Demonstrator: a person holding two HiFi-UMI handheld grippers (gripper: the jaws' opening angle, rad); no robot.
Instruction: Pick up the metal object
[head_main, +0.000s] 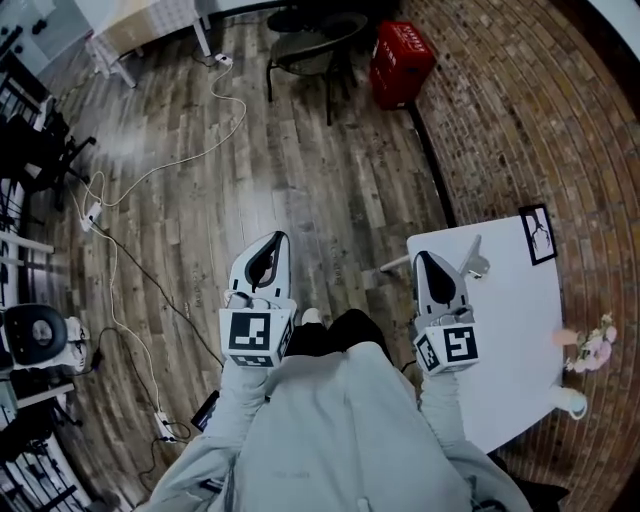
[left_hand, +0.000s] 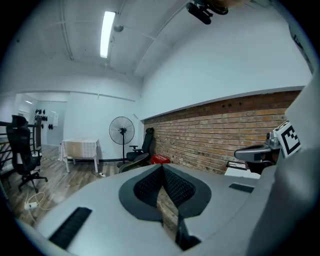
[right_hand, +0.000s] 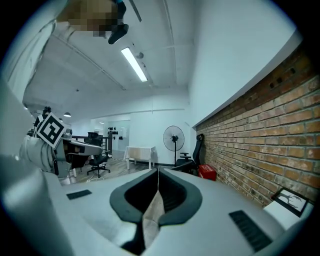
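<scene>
On a wood floor (head_main: 300, 150) by a brick wall (head_main: 520, 110), a white desk (head_main: 520, 300) bears the metal object (head_main: 473, 263) near its far corner, right gripper (head_main: 424, 258) over that corner, left gripper (head_main: 277, 240) off the desk, both jaws together, empty.

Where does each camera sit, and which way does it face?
Head view: on the person's head, steeply down at floor and white table; shows left gripper, right gripper, sleeves.
Left gripper view: rides that gripper, level along its shut jaws toward the fan; right gripper at right edge.
Right gripper view: likewise along shut jaws; left gripper at left.
Shared: both gripper views see fan, red crate, brick wall.
</scene>
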